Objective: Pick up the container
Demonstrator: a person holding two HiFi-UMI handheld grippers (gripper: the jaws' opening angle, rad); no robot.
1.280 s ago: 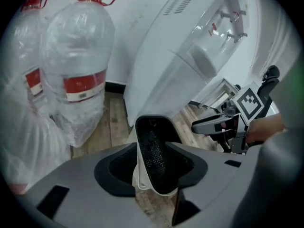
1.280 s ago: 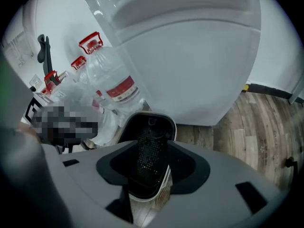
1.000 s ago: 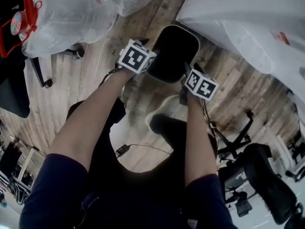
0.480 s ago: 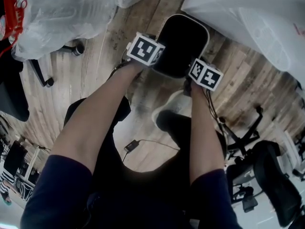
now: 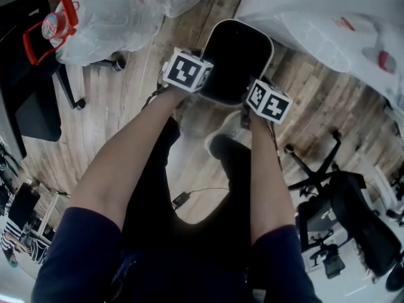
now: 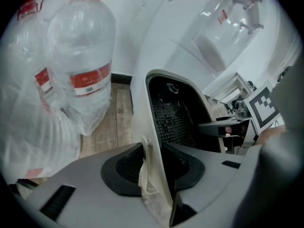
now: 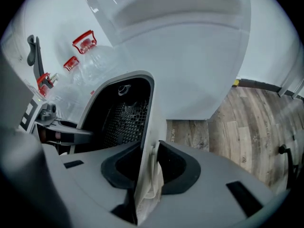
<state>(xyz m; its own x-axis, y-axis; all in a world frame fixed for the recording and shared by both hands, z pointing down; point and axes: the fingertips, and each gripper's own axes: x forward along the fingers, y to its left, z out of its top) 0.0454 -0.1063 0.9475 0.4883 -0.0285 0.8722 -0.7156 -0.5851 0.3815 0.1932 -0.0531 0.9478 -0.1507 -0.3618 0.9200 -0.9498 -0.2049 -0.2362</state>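
Observation:
The container (image 5: 237, 62) is a white bin with a black mesh-lined inside, standing on the wooden floor between my arms. My left gripper (image 5: 202, 84) straddles its left wall. In the left gripper view the white wall (image 6: 142, 96) runs between the dark pads (image 6: 126, 167), and the jaws (image 6: 154, 167) are closing on it. My right gripper (image 5: 254, 95) straddles the opposite wall. In the right gripper view that wall (image 7: 151, 122) stands between the pads (image 7: 178, 167), and these jaws (image 7: 149, 167) are closing on it too. A crumpled white liner edge hangs at each grip.
Large water bottles in plastic bags (image 5: 107, 11) lie at the far left, also seen close by as bottles (image 6: 83, 65). A big white bag (image 5: 328, 24) fills the far right. Office chairs (image 5: 341, 213) stand at the right, a black chair (image 5: 31, 74) at the left, a cable (image 5: 183, 197) underfoot.
Both marker cubes have moved forward along the container's sides, so each gripper now sits over a wall. The view has shifted a little.

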